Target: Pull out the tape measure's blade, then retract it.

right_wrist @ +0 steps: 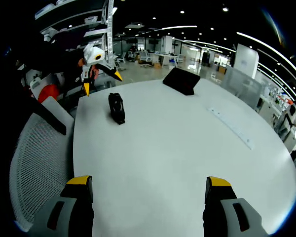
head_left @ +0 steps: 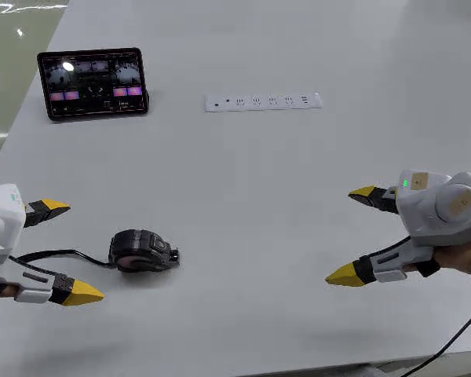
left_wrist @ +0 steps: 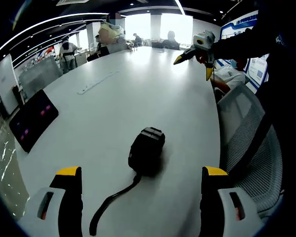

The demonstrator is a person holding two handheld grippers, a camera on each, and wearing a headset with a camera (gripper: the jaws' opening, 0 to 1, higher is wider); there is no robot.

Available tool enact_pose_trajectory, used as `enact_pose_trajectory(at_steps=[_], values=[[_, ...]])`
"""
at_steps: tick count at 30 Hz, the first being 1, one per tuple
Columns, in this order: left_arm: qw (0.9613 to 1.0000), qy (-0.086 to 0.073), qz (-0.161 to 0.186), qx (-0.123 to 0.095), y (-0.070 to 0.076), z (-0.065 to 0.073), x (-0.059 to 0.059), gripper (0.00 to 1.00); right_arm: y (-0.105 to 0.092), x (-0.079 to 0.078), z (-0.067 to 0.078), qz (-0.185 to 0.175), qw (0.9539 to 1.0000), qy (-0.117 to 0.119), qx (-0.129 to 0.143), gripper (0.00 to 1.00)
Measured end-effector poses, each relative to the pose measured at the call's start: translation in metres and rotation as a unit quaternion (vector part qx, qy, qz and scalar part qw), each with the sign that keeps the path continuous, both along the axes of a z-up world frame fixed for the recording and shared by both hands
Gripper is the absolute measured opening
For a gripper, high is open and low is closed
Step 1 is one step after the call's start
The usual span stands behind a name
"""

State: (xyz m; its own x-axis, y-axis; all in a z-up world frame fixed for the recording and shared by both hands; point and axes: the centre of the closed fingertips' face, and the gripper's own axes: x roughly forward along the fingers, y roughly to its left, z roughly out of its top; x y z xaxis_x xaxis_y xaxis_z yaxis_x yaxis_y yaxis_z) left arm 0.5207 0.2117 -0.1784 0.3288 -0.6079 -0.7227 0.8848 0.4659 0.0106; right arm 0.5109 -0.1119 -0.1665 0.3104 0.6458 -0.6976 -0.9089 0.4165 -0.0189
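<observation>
A black tape measure (head_left: 143,250) lies on the white table (head_left: 243,181), its black wrist strap (head_left: 59,256) trailing left. My left gripper (head_left: 67,250) stands open just left of it, yellow tips either side of the strap. In the left gripper view the tape measure (left_wrist: 147,149) sits a short way ahead between the open jaws, blade fully inside. My right gripper (head_left: 359,233) hovers open at the table's right side, nothing between its fingers. From the right gripper view the tape measure (right_wrist: 117,107) is far off, with the left gripper (right_wrist: 101,76) behind it.
A tablet (head_left: 93,82) with a lit screen stands propped at the back left. A white power strip (head_left: 263,101) lies at the back centre. A mesh chair (left_wrist: 249,143) stands at the table's near edge. A black cable (head_left: 447,342) hangs below the right hand.
</observation>
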Motion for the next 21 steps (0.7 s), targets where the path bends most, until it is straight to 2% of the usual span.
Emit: enact_pose_trajectory(at_steps=[3,8,12,14,17,21], values=[[0.9997,0.006,-0.02,0.009,-0.006,-0.005,0.0,0.98,0.01,0.004,0.0,0.01,0.9999,-0.007,0.001,0.99],[0.9968,0.017,-0.068,0.038,-0.02,-0.015,-0.002,0.96,0.027,0.01,-0.002,0.036,0.9992,-0.015,0.005,0.99],[0.9941,0.02,-0.093,0.053,-0.03,-0.021,0.002,0.92,0.039,0.017,-0.012,0.053,0.9984,-0.021,0.001,0.99],[0.9917,0.022,-0.11,0.064,-0.033,-0.025,0.003,0.88,0.045,0.018,-0.016,0.059,0.9981,-0.015,-0.001,0.98],[0.9905,0.027,-0.116,0.068,-0.038,-0.028,0.005,0.85,0.054,0.019,-0.019,0.068,0.9976,-0.014,-0.002,0.97],[0.9888,0.023,-0.126,0.076,-0.041,-0.031,0.008,0.8,0.066,0.02,-0.024,0.077,0.9969,-0.013,-0.001,0.96]])
